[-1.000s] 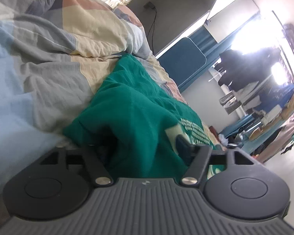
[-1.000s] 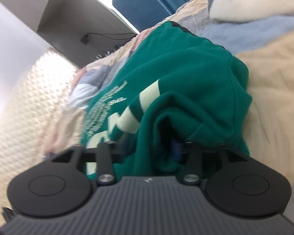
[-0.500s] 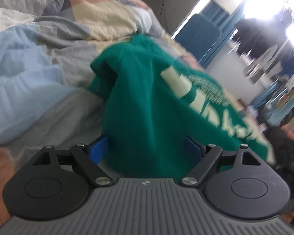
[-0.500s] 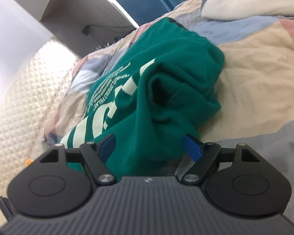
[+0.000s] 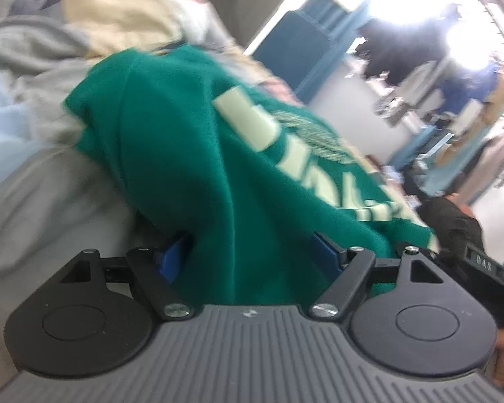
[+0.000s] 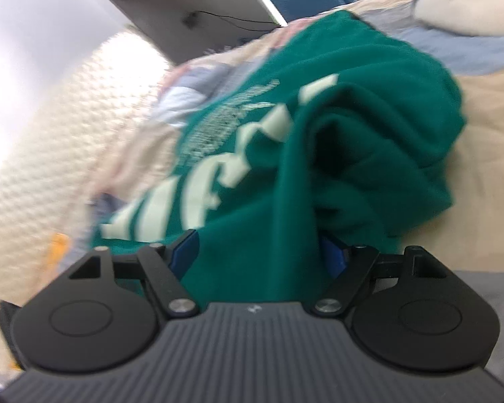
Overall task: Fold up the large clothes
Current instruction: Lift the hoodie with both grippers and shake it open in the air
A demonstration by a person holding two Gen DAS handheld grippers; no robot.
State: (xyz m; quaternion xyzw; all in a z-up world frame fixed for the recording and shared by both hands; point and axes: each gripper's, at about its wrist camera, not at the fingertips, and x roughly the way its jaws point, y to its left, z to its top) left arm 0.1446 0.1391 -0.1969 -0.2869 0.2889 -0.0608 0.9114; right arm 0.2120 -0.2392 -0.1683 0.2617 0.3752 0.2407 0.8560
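Note:
A green sweatshirt [image 5: 184, 154] with cream lettering lies bunched on the bed; in the right wrist view the sweatshirt [image 6: 369, 141] is piled into thick folds. My left gripper [image 5: 248, 252] has a hanging fold of green cloth between its blue pads [image 5: 171, 262]. Its jaws are closing but still stand wide, and the pads do not pinch the cloth. My right gripper [image 6: 258, 252] is open too, with a ridge of the sweatshirt running between its blue pads [image 6: 184, 252]. Both views are motion-blurred.
A patchwork quilt [image 5: 50, 208] in grey, cream and light blue covers the bed [image 6: 487, 154]. A quilted cream headboard [image 6: 50, 154] and a blue chair [image 5: 305, 43] stand beyond. A person's hand on a black handle [image 5: 463, 235] shows at the right of the left wrist view.
The right gripper's jaws opened from a narrow hold on the green fold. The left gripper shifted along the sweatshirt, so the cream lettering and the other hand came into its view.

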